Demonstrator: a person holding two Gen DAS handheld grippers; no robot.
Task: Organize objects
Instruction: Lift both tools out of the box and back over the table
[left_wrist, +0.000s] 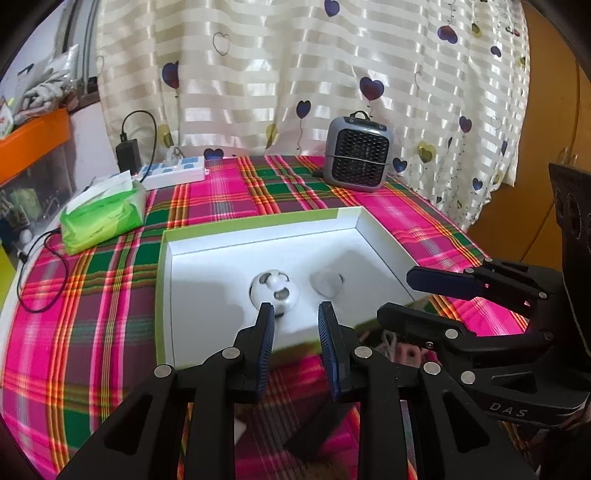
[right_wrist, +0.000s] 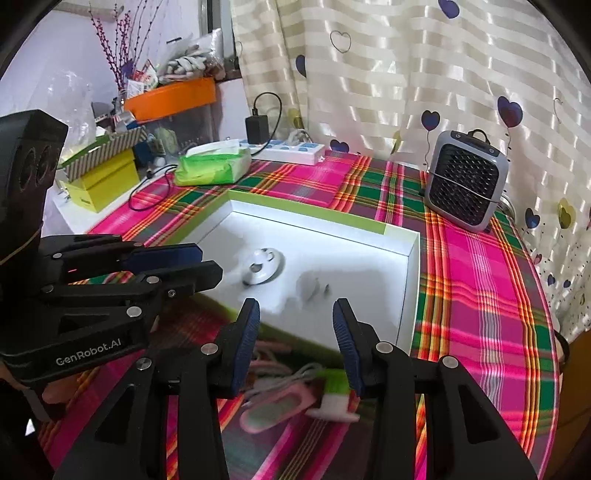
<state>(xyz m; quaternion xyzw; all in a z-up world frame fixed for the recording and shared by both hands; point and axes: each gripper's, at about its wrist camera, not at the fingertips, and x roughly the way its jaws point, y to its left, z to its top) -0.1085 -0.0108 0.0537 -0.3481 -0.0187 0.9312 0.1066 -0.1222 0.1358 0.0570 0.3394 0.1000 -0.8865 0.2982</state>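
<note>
Both grippers hang over the near edge of the shallow white box (right_wrist: 410, 280), jaws spread and nothing between them. In the right wrist view the right gripper (right_wrist: 295, 343) frames the things not yet put away: a pink oval case (right_wrist: 275, 406) and a green-and-white brush-like item (right_wrist: 334, 397), both blurred, lying on the plaid tablecloth (right_wrist: 480, 295) at the lower centre of the frame, just below the fingertips and outside the box. The pink case's long axis runs from lower left to upper right. In the left wrist view the left gripper (left_wrist: 295, 325) points at the football-patterned ball (left_wrist: 275, 291) already inside the box, with the loose items only glimpsed at lower right. The right hand therefore looks nearer to them.
</note>
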